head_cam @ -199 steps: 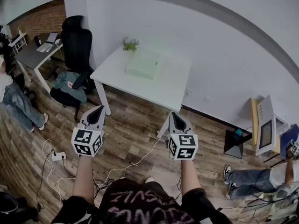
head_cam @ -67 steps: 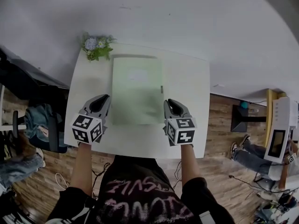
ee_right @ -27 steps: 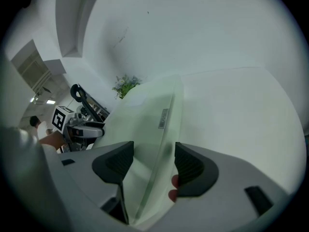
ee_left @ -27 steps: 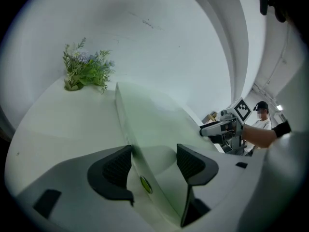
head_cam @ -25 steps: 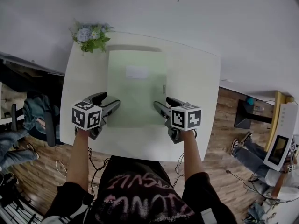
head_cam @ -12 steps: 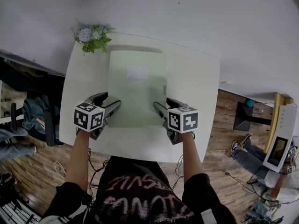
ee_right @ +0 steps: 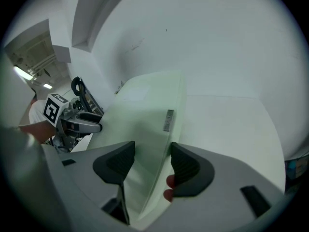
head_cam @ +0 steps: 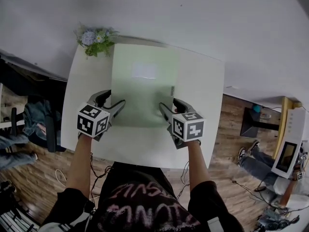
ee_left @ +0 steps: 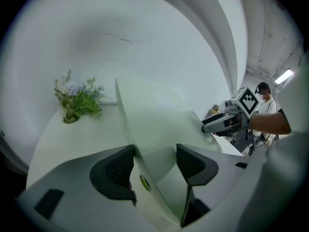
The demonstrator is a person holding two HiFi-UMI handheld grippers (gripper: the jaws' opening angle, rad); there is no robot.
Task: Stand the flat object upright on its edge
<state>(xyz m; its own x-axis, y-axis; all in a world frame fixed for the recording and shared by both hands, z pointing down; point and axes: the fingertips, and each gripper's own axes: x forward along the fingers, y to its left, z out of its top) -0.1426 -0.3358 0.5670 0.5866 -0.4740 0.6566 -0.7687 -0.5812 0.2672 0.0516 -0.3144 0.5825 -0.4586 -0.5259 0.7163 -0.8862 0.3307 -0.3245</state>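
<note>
A pale green flat board (head_cam: 142, 86) rests on the white table (head_cam: 205, 95) with its near edge down and its far edge tilted up toward the wall. My left gripper (head_cam: 112, 105) is shut on the board's left edge near the front corner, and my right gripper (head_cam: 166, 109) is shut on its right edge. In the left gripper view the board (ee_left: 154, 115) runs up between the jaws of the left gripper (ee_left: 154, 161). The right gripper view shows the board (ee_right: 145, 115) slanting between the jaws of the right gripper (ee_right: 152, 161).
A small potted plant (head_cam: 94, 36) with blue flowers stands at the table's far left corner, close to the board. A white wall rises right behind the table. Bare tabletop lies to the right of the board. Wooden floor and a person's legs (head_cam: 251, 161) show at the right.
The board's far edge has risen off the table since half a second ago, so it looks larger and reaches nearer the wall. Both grippers stay on its side edges.
</note>
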